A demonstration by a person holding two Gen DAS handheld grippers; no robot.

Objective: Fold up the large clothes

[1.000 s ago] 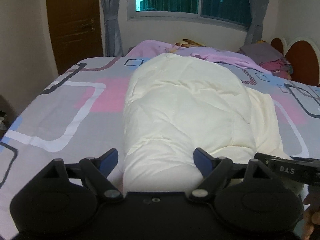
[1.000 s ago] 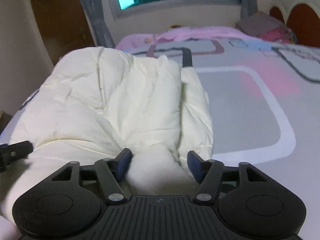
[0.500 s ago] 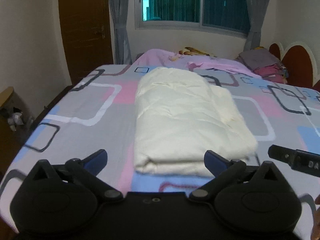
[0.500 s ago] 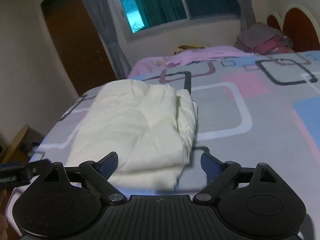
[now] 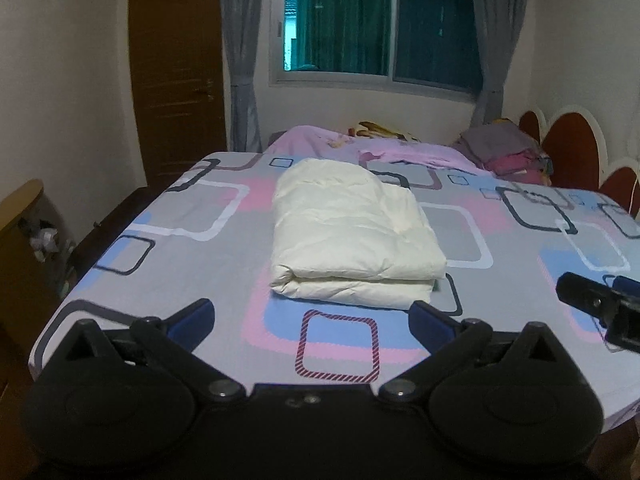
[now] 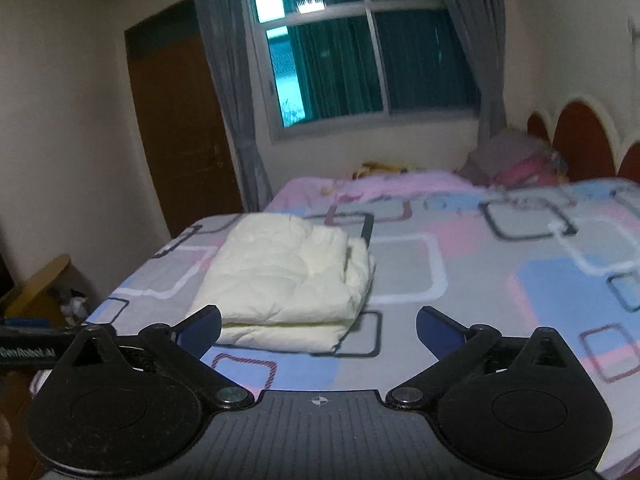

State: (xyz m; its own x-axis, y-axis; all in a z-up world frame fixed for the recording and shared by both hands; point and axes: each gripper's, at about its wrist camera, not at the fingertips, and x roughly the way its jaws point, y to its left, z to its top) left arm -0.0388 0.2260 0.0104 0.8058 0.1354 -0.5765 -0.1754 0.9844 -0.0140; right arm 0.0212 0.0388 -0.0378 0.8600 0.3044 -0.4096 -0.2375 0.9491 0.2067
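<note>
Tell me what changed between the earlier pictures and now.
Both grippers let go of the cream garment and pulled back and up from it. The left gripper is wide open; the right gripper's jaws are opening, nothing between them. The garment stays folded on the bed; the pink blanket is unmoved.

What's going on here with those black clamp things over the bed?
A person is folding a big cream quilted garment using two handheld grippers. It lies folded into a thick bundle on the patterned bedsheet, with nothing touching it. The left gripper stands open and empty above the sheet; the right gripper is opening its jaws, also with nothing between them. A pink blanket and a pile of clothes sit at the far side.
</note>
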